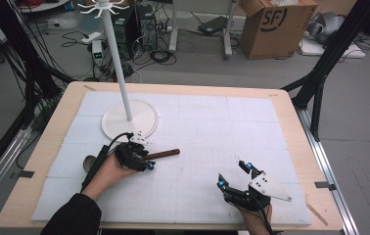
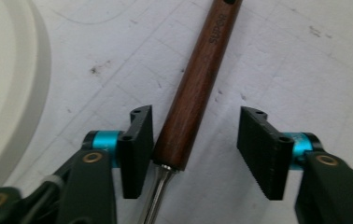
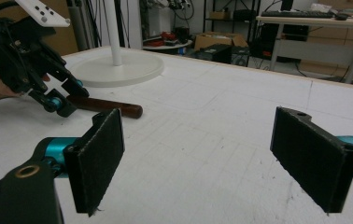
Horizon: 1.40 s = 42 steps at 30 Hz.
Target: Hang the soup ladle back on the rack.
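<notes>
Dark wood handle (image 2: 198,84), round, with a metal shank at its near end, lies flat on the white foam mat (image 1: 212,122) left of centre, just right of the white stand base (image 1: 129,121). Left gripper (image 1: 141,152) sits low over the handle's near end; jaws part-spread and straddling it, one pad close against the wood, the other apart with mat showing between, so no pinch yet. Right gripper (image 1: 232,175) rests well apart at the near right, jaws spread wide on nothing. Risks, as I judge them: handle sits off-centre in the jaws, so closing would shove it sideways and it may roll out. The grasp is right at the wood-to-metal joint; a pinch slipping onto the thin shank would hold poorly. An end grip also lets the far end droop on lifting.
</notes>
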### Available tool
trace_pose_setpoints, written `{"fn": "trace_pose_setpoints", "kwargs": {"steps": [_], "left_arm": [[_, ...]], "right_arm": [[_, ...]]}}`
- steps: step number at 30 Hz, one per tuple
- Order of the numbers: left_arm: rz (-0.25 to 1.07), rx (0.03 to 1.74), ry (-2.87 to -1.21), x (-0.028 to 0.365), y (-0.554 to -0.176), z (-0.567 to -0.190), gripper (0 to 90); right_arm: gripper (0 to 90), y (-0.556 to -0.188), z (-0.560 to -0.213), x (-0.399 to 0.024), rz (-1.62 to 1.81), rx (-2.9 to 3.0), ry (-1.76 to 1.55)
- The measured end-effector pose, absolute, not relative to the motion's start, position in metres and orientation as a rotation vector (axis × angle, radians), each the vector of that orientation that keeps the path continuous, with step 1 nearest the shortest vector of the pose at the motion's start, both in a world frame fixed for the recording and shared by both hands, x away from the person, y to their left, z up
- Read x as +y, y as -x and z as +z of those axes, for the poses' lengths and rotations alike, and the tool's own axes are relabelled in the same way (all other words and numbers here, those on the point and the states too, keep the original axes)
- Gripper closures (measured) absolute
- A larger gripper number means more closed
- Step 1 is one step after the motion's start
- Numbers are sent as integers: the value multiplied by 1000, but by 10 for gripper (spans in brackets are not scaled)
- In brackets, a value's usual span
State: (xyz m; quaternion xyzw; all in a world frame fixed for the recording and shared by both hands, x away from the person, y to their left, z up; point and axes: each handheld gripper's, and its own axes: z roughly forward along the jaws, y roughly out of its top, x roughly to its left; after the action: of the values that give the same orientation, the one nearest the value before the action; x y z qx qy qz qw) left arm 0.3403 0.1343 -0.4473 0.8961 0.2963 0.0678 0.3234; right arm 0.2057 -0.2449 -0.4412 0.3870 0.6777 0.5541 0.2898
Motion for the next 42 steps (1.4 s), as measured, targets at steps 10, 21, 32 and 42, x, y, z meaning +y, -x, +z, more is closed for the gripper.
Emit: {"fn": "trace_pose_setpoints", "kwargs": {"steps": [10,21,32,42], "left_arm": [[189,750,-2466,123,-342,-440,564],[137,650,-2610,110,-345,-432,685],[146,628,-2717,97,-346,-428,742],[171,759,-2411,140,-348,-406,743]], "right_arm": [[164,-206,-441,-245,1474,1808,-1025],[164,-206,-441,-246,1482,1801,-1032],[164,-206,-440,-248,1484,1798,-1033],[164,-207,-441,-248,1478,1798,-1023]]}}
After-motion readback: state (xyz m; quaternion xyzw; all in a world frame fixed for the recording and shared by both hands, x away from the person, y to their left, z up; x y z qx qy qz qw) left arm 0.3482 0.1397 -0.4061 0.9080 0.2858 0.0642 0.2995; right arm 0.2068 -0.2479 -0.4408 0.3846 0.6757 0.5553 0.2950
